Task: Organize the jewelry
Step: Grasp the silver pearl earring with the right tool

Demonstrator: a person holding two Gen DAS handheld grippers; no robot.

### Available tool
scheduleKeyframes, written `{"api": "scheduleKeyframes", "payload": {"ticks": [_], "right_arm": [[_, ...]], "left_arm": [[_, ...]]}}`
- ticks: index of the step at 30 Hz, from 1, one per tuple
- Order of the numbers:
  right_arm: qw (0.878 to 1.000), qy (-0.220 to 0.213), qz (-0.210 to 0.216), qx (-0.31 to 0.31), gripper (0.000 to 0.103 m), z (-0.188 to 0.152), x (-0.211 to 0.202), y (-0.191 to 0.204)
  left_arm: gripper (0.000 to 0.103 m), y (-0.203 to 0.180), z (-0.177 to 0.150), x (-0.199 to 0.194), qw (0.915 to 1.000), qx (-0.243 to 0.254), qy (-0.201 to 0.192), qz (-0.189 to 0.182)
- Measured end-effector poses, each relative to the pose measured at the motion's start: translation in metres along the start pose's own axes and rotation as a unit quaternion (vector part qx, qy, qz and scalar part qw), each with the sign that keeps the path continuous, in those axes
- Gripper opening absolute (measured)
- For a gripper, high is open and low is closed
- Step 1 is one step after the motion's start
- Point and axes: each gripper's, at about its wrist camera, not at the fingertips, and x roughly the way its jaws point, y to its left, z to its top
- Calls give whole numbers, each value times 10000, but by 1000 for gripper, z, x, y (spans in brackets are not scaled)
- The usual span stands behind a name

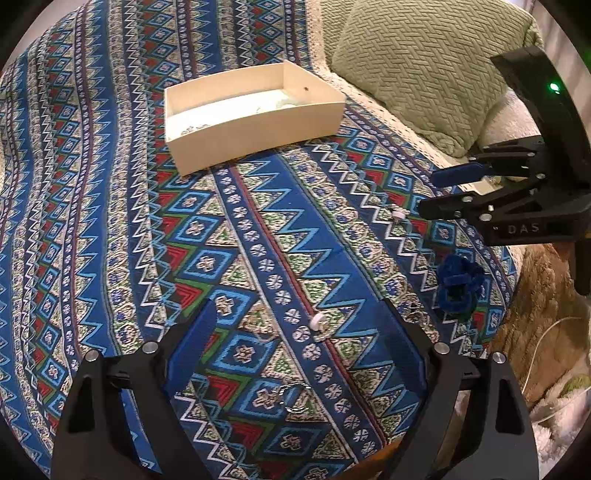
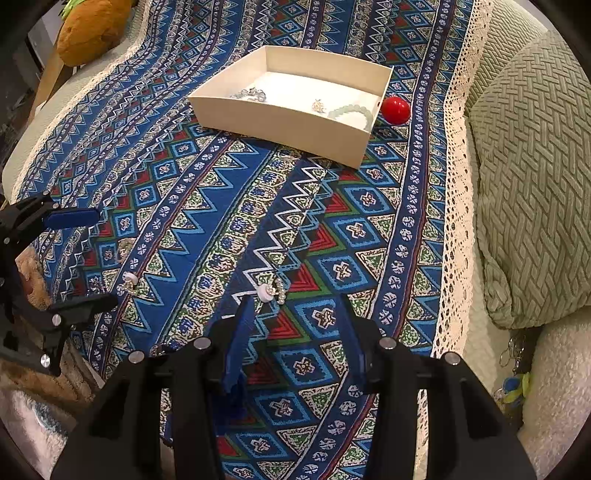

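Note:
A cream box (image 1: 258, 129) stands on the patterned cloth, also in the right wrist view (image 2: 295, 125); it holds a pale green bead bracelet (image 2: 351, 112), a small gold piece (image 2: 318, 106) and a clear bead bracelet (image 2: 253, 94). A pearl earring on a white disc (image 1: 320, 326) lies between my left gripper's (image 1: 299, 332) open fingers. A second one (image 2: 271, 291) lies just ahead of my open right gripper (image 2: 295, 317), a little left of its middle. A thin ring-like bracelet (image 1: 295, 397) lies near the left gripper's base. A blue scrunchie (image 1: 460, 286) lies at right.
A red ball (image 2: 396, 109) sits beside the box's right corner. A green cushion (image 2: 535, 184) lies along the right. A brown plush (image 2: 92, 29) is at the far left. Keys (image 2: 517, 354) hang at the sofa's right edge.

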Motion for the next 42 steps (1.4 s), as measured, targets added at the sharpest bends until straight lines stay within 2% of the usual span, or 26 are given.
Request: {"api": "scheduleKeyframes", "payload": {"ticks": [3, 5, 6, 17, 23, 26, 28, 31, 34, 42], "right_arm": [[10000, 26, 25, -3, 46, -1, 4, 0], [10000, 50, 42, -16, 46, 0, 6, 0], [10000, 64, 51, -17, 46, 0, 8, 1], [9997, 207, 107, -77, 46, 3, 20, 5], [9992, 380, 83, -118, 46, 6, 31, 8], [9990, 425, 71, -125, 41, 6, 35, 9], [9991, 406, 48, -98, 34, 6, 35, 8], [9991, 407, 69, -43, 28, 6, 37, 4], [9992, 404, 7, -45, 20, 7, 37, 3], [9992, 383, 29, -57, 20, 8, 35, -1]], "left_arm": [[81, -6, 1, 3, 9999, 119, 29, -81], [66, -9, 0, 6, 9996, 174, 85, -185], [64, -9, 2, 10, 9994, 184, 148, -251], [56, -12, -2, 23, 9985, 216, 347, -370], [40, -14, -2, 32, 9976, 177, 514, -427], [33, -12, -2, 35, 9976, 152, 517, -435], [25, -11, -1, 35, 9973, 114, 538, -487], [20, -11, -2, 35, 9972, 130, 558, -487], [19, -10, -3, 35, 9971, 124, 575, -478], [19, -10, -1, 33, 9969, 81, 607, -492]]}}
